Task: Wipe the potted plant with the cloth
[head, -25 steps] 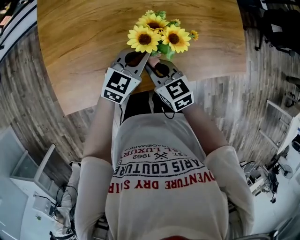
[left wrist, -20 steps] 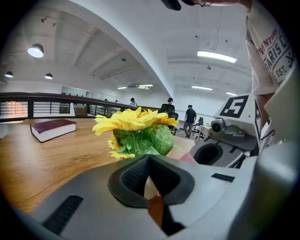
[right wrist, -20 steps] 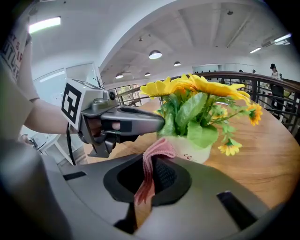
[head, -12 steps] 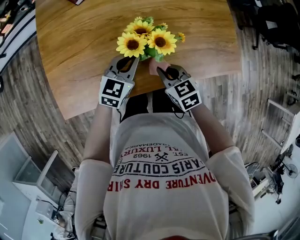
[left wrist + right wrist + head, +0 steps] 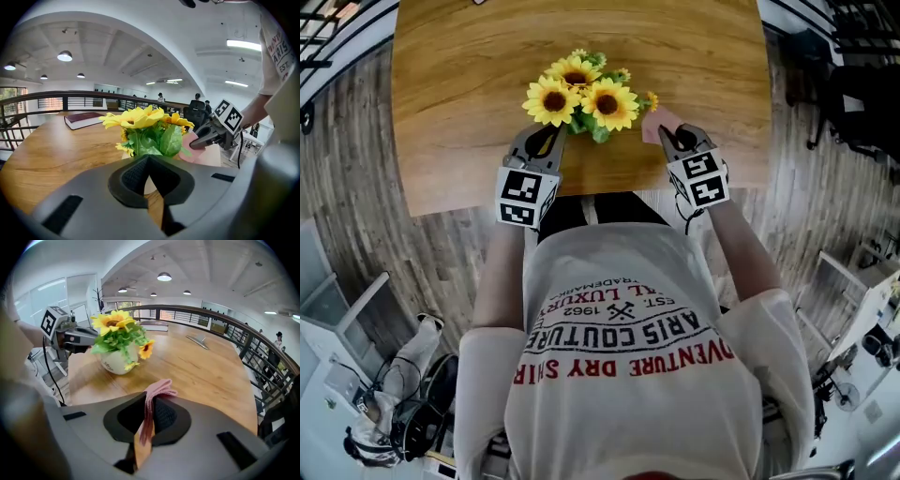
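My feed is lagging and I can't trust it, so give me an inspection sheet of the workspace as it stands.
Surface: wooden table, no spills seen.
Job's things: potted plant upright on table; pink cloth in right gripper.
Clutter: book at far side; flat grey item, unclear.
Grippers: left gripper shut, empty, near the pot; right gripper shut on cloth, apart from plant.
Cables: black cable hanging from right gripper.
Surroundings: railing, plank floor.

Head view looked steeply down from above the person onto the table (image 5: pixel 469 84), with the potted plant (image 5: pixel 581 94) at upper centre. Both gripper views looked low along their jaws, close to the plant from opposite sides. One showed the right gripper (image 5: pixel 196 143) at frame right, the other the left gripper (image 5: pixel 93 341) at frame left.
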`<action>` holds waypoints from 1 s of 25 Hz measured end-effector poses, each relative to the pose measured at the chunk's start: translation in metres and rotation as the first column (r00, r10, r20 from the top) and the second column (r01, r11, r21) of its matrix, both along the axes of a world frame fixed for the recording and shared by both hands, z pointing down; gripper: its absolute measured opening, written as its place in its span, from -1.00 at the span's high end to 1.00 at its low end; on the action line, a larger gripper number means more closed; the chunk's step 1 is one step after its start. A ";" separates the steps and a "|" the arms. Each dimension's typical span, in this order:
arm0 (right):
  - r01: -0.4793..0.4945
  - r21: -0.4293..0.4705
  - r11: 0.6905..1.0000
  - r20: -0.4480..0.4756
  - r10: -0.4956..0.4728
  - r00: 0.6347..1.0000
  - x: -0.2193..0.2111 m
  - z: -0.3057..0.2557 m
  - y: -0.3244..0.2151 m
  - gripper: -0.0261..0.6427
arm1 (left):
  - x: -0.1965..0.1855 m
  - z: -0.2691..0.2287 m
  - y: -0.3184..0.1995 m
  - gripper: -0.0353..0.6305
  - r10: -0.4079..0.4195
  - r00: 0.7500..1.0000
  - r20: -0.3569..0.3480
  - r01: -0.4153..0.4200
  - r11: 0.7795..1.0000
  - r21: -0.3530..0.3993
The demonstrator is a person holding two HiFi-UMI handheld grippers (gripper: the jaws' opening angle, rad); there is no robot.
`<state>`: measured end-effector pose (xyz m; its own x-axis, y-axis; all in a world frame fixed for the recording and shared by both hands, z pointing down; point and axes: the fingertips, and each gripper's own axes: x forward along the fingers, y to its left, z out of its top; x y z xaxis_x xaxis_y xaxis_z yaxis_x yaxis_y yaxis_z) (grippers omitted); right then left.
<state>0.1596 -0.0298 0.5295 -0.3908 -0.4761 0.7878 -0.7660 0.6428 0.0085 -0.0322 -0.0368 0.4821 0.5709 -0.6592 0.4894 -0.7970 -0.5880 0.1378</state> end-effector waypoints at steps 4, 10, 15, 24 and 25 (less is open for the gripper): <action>0.062 0.045 0.997 0.000 -0.062 0.998 0.014 -0.007 -0.044 0.81 | 0.001 0.002 -0.001 0.85 -0.073 0.997 -0.004 0.073 0.997 -0.009; 0.268 0.138 0.953 0.015 -0.273 0.962 -0.022 -0.024 -0.105 0.81 | -0.004 0.005 -0.003 0.85 -0.119 0.993 -0.022 0.120 0.992 0.025; 0.500 0.218 0.838 -0.018 -0.509 0.861 -0.073 -0.039 -0.139 0.81 | -0.005 0.004 -0.006 0.85 -0.140 0.990 -0.008 0.141 0.989 0.045; 0.766 0.292 0.572 -0.057 -0.789 0.611 -0.164 -0.045 -0.167 0.81 | -0.012 -0.001 -0.022 0.85 -0.144 0.989 0.012 0.144 0.988 0.048; 0.779 0.297 0.552 -0.051 -0.806 0.590 -0.174 -0.045 -0.167 0.81 | -0.012 -0.002 -0.023 0.85 -0.141 0.990 0.012 0.140 0.989 0.045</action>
<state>-0.0147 -0.1970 0.4841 -0.7682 -0.1173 0.6293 0.0468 0.9702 0.2379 -0.0446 -0.0596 0.4805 0.4635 -0.7533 0.4665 -0.8741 -0.4750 0.1014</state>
